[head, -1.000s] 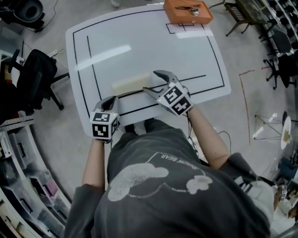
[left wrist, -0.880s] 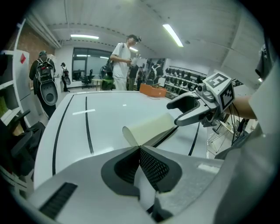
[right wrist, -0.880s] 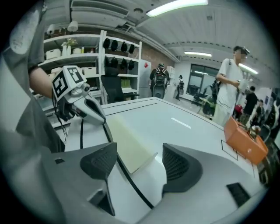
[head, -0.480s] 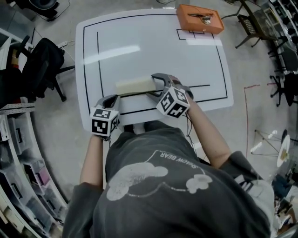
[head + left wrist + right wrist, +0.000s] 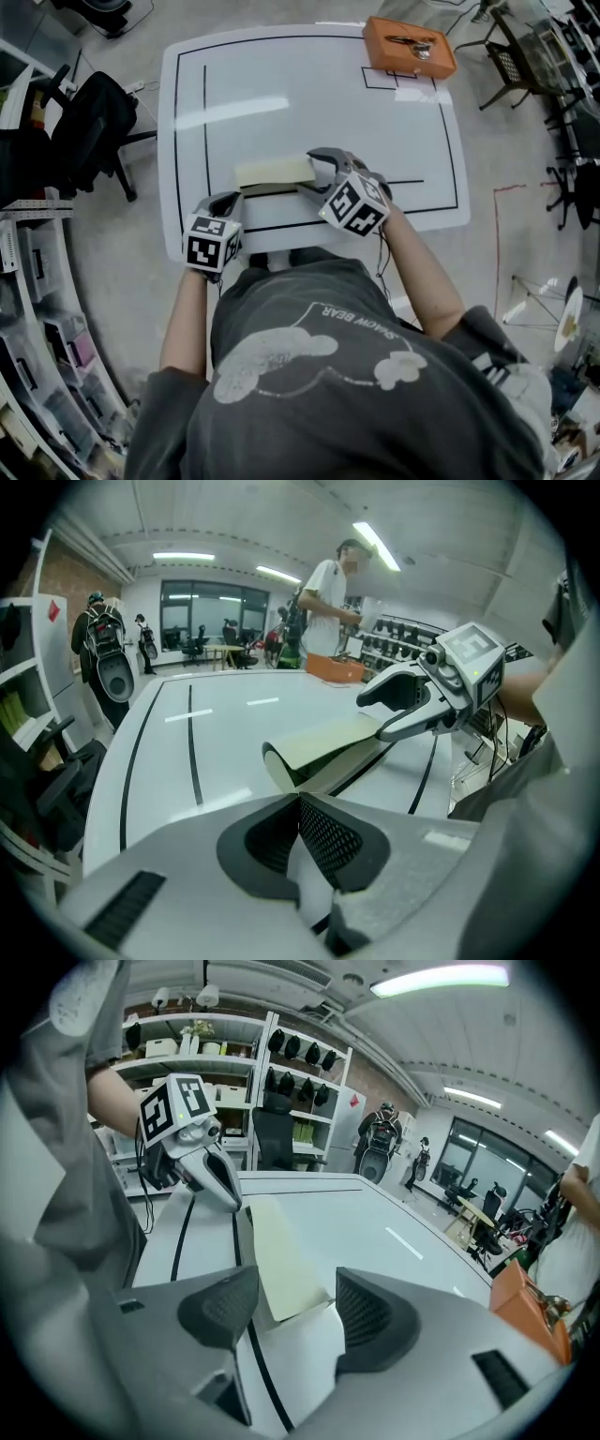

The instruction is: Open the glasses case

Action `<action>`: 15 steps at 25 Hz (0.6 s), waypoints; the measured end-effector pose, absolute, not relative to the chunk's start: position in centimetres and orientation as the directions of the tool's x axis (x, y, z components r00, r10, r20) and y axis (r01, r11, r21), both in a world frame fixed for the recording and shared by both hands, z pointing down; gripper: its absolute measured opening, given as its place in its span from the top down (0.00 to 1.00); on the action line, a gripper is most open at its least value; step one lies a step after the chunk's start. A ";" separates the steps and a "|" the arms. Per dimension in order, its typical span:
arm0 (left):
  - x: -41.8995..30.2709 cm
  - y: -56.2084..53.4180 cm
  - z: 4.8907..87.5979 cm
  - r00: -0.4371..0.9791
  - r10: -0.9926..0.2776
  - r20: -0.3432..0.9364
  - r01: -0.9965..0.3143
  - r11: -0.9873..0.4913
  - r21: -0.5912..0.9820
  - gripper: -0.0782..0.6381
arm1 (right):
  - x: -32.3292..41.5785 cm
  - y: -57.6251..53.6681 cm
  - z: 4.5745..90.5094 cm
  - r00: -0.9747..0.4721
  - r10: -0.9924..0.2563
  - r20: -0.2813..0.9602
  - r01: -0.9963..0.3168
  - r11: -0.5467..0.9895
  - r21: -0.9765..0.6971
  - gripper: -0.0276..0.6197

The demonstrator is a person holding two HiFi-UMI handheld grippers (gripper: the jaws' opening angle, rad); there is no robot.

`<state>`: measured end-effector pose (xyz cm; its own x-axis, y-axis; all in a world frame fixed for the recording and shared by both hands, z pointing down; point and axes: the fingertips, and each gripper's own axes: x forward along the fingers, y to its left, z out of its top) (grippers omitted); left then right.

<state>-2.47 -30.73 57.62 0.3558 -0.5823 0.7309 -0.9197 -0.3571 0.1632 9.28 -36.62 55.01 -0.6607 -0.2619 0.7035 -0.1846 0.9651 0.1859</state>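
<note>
A cream glasses case (image 5: 275, 172) lies shut on the white table (image 5: 309, 84), near its front edge. My right gripper (image 5: 307, 171) straddles the case's right end; in the right gripper view that end (image 5: 281, 1260) sits between the two pads with gaps on both sides, and the jaws are closing. My left gripper (image 5: 228, 199) rests just in front of the case's left end, with its pads pressed together on nothing (image 5: 300, 799). From the left gripper view the case (image 5: 328, 747) lies just beyond the jaws, and the right gripper (image 5: 412, 700) is at its far end.
An orange box (image 5: 408, 45) with a metal item on top stands at the table's far right corner. Black lines (image 5: 204, 122) mark the tabletop. A dark office chair (image 5: 84, 131) stands to the left of the table, and shelving lines the left side.
My right gripper has rolled about its own axis and its jaws have narrowed a little around the case's right end. The left gripper and the case have stayed put.
</note>
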 end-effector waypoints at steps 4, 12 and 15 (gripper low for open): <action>-2.5 -30.6 57.6 0.347 -0.583 0.735 -0.923 -0.349 0.160 0.89 | 8.9 -37.3 53.7 -0.707 -0.268 0.655 -0.219 0.963 0.158 0.62; -2.5 -30.5 57.6 0.318 -0.581 0.749 -0.935 -0.323 0.146 0.89 | 8.9 -40.1 53.4 -0.720 -0.335 0.608 -0.316 0.938 0.143 0.76; -2.6 -30.5 57.5 0.305 -0.581 0.755 -0.941 -0.303 0.147 0.89 | 9.1 -41.1 53.2 -0.721 -0.359 0.593 -0.352 0.926 0.132 0.76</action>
<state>-2.62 -30.53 57.53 0.3048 -0.5805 0.7550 -0.9415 -0.3035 0.1468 9.07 -41.14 53.17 -0.7207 -0.3589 0.5932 -0.3523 0.9264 0.1325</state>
